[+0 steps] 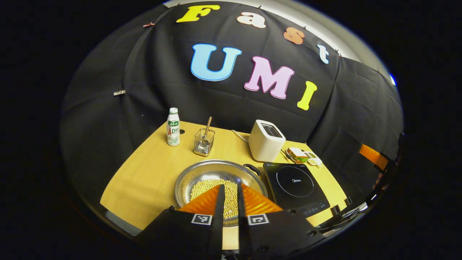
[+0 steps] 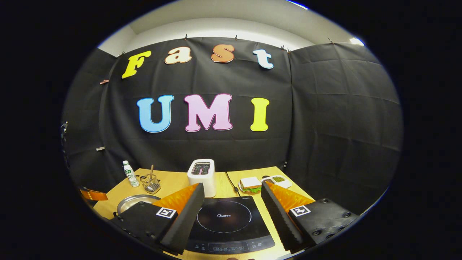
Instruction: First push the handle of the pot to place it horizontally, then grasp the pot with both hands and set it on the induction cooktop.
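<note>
Pot (image 1: 216, 177), a shallow steel one holding soybeans (image 1: 211, 187), sits on the table (image 1: 144, 180) directly ahead of the left gripper (image 1: 230, 202), whose jaws stand nearly closed with a thin gap, grasping nothing. Its black handle (image 1: 252, 168) points toward the induction cooktop (image 1: 296, 184) just beside it. The right gripper (image 2: 231, 202) hangs over the induction cooktop (image 2: 227, 220), jaws spread wide and released. Beyond the jaws stand a toaster (image 2: 202, 175), a sandwich (image 2: 251, 184) and a bottle (image 2: 130, 174).
</note>
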Demonstrator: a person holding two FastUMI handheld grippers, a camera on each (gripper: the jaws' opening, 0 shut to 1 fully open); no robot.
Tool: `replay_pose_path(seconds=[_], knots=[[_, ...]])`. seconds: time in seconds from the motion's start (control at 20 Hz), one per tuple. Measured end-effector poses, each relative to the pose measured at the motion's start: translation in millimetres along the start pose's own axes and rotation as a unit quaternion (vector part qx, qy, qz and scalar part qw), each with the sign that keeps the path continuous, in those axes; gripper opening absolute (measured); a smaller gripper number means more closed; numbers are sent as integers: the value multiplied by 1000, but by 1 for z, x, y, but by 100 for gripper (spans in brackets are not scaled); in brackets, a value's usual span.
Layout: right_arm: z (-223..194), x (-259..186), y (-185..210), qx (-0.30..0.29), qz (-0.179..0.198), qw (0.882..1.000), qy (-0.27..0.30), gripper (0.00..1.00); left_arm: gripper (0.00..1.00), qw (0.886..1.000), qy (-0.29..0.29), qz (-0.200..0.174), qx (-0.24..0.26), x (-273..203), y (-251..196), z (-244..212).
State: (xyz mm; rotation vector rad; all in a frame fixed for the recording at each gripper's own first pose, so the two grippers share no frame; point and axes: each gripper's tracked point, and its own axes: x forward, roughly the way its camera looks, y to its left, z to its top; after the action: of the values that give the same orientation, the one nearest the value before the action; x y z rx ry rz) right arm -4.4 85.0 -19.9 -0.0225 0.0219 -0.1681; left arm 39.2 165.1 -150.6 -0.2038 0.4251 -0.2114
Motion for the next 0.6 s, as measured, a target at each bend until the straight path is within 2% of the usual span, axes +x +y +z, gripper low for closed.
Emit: replay_pose_path(seconds=[0.05, 0.25, 0.6], knots=[[-1, -1, 2, -2, 0, 1000, 2, 99, 13, 1000, 4, -2, -5, 1, 4, -5], [-9, -6, 10, -6, 5, 1000, 10, 98, 5, 999, 28, 6, -16, -4, 25, -21], [-12, -6, 22, -3, 18, 1000, 14, 98, 5, 996, 82, 26, -8, -5, 60, -69]])
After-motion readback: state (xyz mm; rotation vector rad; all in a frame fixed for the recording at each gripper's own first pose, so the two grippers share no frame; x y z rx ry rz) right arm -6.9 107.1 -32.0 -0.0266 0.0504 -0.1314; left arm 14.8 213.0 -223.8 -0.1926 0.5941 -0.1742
